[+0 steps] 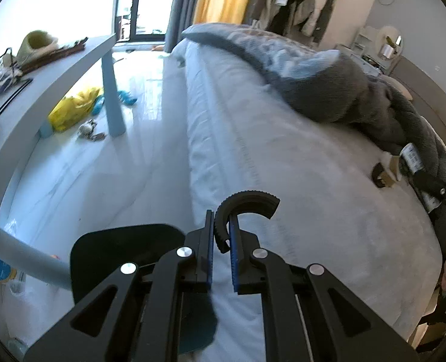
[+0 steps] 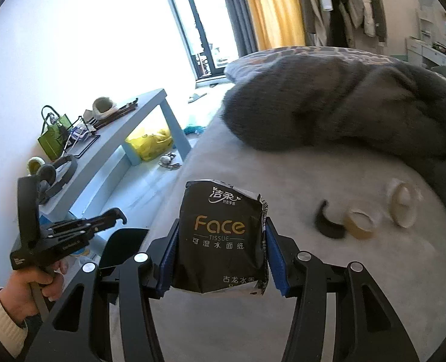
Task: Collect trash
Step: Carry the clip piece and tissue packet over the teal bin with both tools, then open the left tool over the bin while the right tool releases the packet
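Observation:
My left gripper [image 1: 221,221] is shut on a black ribbed C-shaped piece [image 1: 248,203], held over the white bed's edge [image 1: 204,163]. The right wrist view shows that gripper [image 2: 117,212] at the far left, in a person's hand [image 2: 46,283]. My right gripper [image 2: 221,226] is shut on a black tissue pack [image 2: 223,235] marked "Face", above the bed. On the sheet to its right lie a black curved strip [image 2: 328,223], a tan tape roll [image 2: 360,223] and a pale tape roll [image 2: 403,202].
A grey blanket [image 2: 328,105] covers the far half of the bed. A blue-grey bench [image 2: 138,111] with clutter stands along the left wall, with a yellow bag [image 2: 150,144] under it. A black rounded object [image 1: 117,256] sits below the left gripper, beside the bed.

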Demonstrator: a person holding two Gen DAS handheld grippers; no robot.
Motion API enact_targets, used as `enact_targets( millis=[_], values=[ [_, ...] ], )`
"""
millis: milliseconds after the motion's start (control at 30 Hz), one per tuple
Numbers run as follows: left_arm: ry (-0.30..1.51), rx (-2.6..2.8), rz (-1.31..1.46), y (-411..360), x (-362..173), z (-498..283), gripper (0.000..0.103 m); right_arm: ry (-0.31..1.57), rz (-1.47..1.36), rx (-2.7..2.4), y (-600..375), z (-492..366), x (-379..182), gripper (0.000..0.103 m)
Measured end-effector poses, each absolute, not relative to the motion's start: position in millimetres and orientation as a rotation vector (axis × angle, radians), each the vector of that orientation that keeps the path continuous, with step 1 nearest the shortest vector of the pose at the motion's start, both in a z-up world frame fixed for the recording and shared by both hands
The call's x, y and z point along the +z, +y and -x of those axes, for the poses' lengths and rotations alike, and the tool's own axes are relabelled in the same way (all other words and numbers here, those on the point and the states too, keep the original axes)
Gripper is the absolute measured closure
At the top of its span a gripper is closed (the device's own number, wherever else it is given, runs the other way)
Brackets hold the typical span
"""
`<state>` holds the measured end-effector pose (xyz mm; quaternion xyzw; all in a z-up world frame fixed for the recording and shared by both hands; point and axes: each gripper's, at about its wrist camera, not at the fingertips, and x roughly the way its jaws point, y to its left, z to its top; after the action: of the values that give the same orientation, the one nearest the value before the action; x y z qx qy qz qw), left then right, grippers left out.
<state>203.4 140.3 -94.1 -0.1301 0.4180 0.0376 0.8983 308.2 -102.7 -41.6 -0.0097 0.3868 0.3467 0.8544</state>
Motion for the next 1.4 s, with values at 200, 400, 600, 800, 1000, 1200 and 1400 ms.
enact_targets(
  millis=[200,400,600,800,1000,1200,1400],
  values=[
    [0.929,0.107,0.278,171,-113,-200,0.092,0.833,0.07,0.753,-61,-307,-48,0.05],
    [1.006,0.116,0.268,192,-133,-192,0.092,0.85,0.116,0.791,-19,-301,-54,0.05],
    [1.113,0.128,0.269,209,-159,-182,0.092,0.864,0.159,0.853,26,-288,-62,0.05],
    [1.217,0.133,0.291,235,-184,-173,0.092,0.877,0.206,0.909,70,-273,-68,0.05],
    [1.341,0.13,0.289,251,-212,-162,0.092,0.898,0.231,0.951,107,-265,-77,0.05],
    [1.425,0.129,0.295,261,-228,-150,0.088,0.918,0.261,0.977,139,-255,-88,0.05],
    [1.381,0.125,0.326,276,-211,-139,0.061,0.949,0.292,0.984,161,-252,-104,0.05]
  ],
)
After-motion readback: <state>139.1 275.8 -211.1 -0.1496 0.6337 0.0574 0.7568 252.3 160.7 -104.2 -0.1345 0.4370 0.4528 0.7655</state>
